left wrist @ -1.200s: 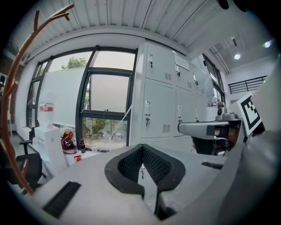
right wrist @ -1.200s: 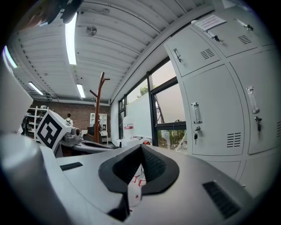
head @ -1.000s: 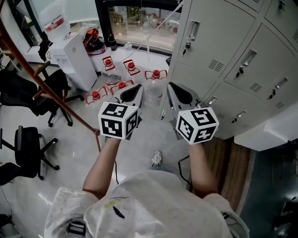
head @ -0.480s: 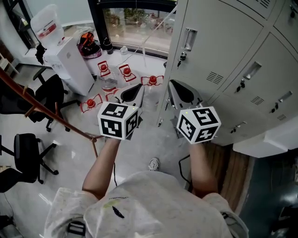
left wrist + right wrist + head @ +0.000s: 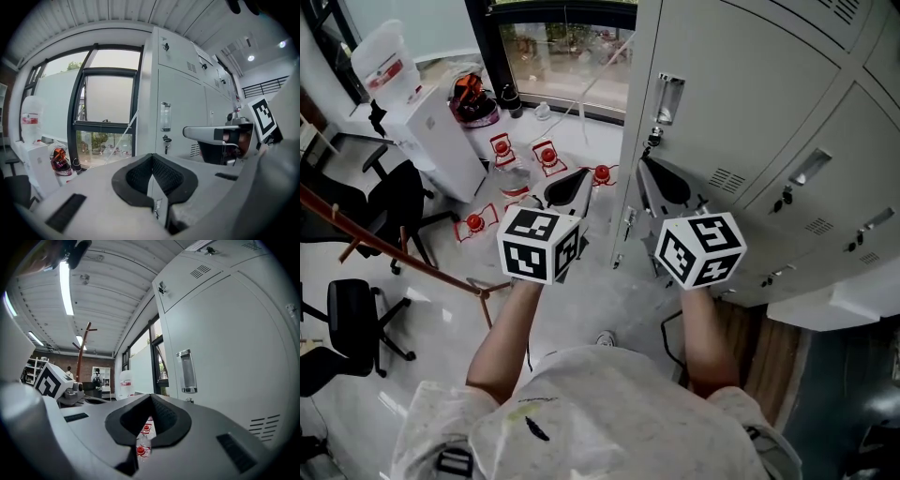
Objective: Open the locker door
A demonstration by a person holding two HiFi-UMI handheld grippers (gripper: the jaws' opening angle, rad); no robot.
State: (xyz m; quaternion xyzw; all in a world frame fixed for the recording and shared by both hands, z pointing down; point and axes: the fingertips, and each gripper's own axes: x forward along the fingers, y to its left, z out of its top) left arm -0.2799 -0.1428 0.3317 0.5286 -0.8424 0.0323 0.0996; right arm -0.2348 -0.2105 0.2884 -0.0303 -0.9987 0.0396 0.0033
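A bank of pale grey lockers (image 5: 769, 112) fills the right of the head view. The nearest tall door (image 5: 234, 357) is closed and carries a recessed metal handle (image 5: 668, 98) with a key lock (image 5: 654, 139) under it. My left gripper (image 5: 578, 178) is held out to the left of the locker's edge, shut and empty. My right gripper (image 5: 649, 173) is beside it, below the handle and short of the door, also shut with nothing in it. The handle (image 5: 165, 116) shows ahead in the left gripper view, and the handle (image 5: 186, 371) appears up to the right in the right gripper view.
On the floor to the left lie several red-capped water bottles (image 5: 502, 150). A white water dispenser (image 5: 441, 122) stands near a red helmet (image 5: 469, 94). Black office chairs (image 5: 356, 319) and a slanting wooden pole (image 5: 384, 244) stand further left. A window runs along the back.
The lockers have come closer and their handle now sits just above the right gripper. Both grippers keep their place side by side, still shut.
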